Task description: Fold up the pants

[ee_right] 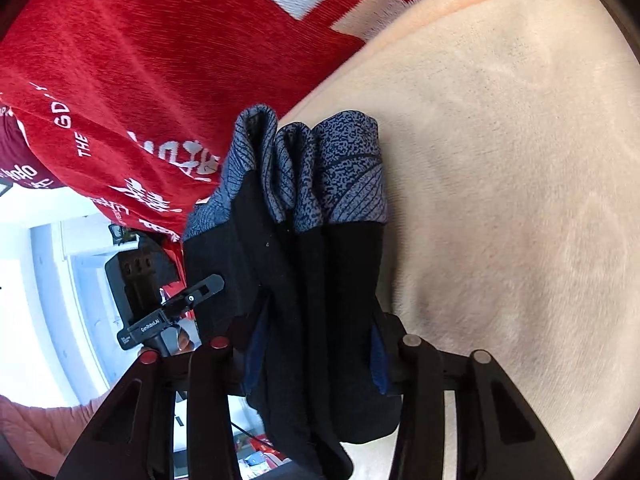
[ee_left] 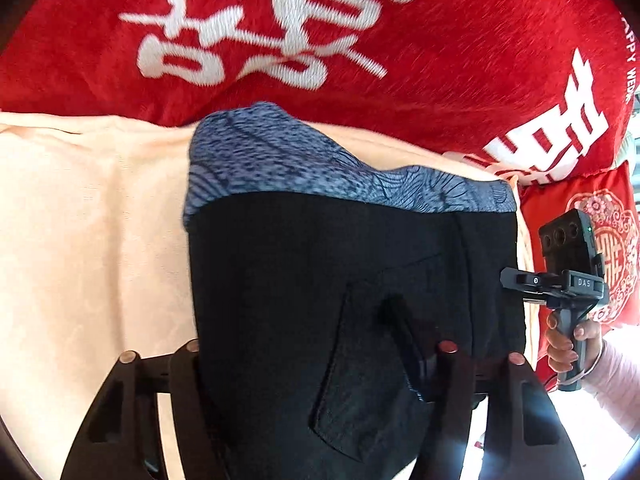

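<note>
We work over a cream sheet [ee_right: 500, 160], a red blanket [ee_left: 440, 60] at twelve o'clock. Both grippers [ee_left: 316, 356] [ee_right: 312, 344] seem clamped on the hanging pants [ee_left: 320, 260].

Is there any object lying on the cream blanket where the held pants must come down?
Nothing visible does. The pants hang from both grippers, left gripper and right gripper, above the bare cream blanket. The red blanket lies beyond it.

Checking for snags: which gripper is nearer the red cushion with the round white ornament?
Right. The right gripper sits just beside the red cushion at the pants' edge; the left gripper is across the pants' width, over the peach blanket.
</note>
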A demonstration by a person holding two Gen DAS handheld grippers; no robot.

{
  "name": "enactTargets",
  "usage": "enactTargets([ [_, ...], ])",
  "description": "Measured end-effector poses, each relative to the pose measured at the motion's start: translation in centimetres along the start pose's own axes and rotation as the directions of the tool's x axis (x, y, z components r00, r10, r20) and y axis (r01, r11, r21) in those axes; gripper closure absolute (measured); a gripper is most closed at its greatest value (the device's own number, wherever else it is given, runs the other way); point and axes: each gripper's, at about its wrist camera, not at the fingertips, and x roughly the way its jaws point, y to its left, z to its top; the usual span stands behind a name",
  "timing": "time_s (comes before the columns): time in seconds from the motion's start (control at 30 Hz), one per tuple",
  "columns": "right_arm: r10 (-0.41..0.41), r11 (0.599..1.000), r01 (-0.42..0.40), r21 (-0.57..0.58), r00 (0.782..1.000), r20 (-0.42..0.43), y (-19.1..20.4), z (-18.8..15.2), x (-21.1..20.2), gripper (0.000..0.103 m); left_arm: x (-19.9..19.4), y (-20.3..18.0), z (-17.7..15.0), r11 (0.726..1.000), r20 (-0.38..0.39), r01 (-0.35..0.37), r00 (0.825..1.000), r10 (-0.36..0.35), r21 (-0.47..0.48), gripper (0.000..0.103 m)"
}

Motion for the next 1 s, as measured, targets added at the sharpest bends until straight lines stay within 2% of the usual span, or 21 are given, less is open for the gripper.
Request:
enactTargets([
  [0.2,0.045,0.999,-0.045,-0.009,0.999,-0.018,1.8,-1.6,-1.0,0.058,-2.9,-1.0,-1.6,1.0,0.011,-0.005,1.0,0.005,0.008,0.038],
  [0.47,0.067,0.998,-0.067,-0.005,0.998,-0.014,3.3,-6.0,-1.6,0.058,-5.1,-1.6,-5.2,1.0,0.012,0.0,1.0,0.0,0.018,0.038],
  [0.73,0.062,0.998,-0.062,0.035,0.998,-0.014,4.2,-11.8,1.4,0.058,-6.4,2.2,-10.0,0.999,-0.005,0.0,1.0,0.0,-0.035,0.038],
  [0.87,0.034,0.999,-0.034,0.036,0.999,-0.023,5.1,-13.9,2.9,0.058,-6.3,4.0,-12.0,0.998,-0.013,-0.041,0.999,0.041,-0.044,0.038],
  [0.93,-0.017,0.999,0.019,0.041,0.999,-0.036,5.5,-14.5,3.8,0.056,-5.8,4.9,-12.9,0.996,-0.029,-0.076,0.997,0.074,-0.055,0.037],
  [1.0,-0.112,0.993,0.113,0.022,0.993,-0.046,5.9,-14.9,4.2,0.051,-5.7,5.5,-13.7,0.991,-0.019,-0.118,0.993,0.117,-0.059,0.037],
])
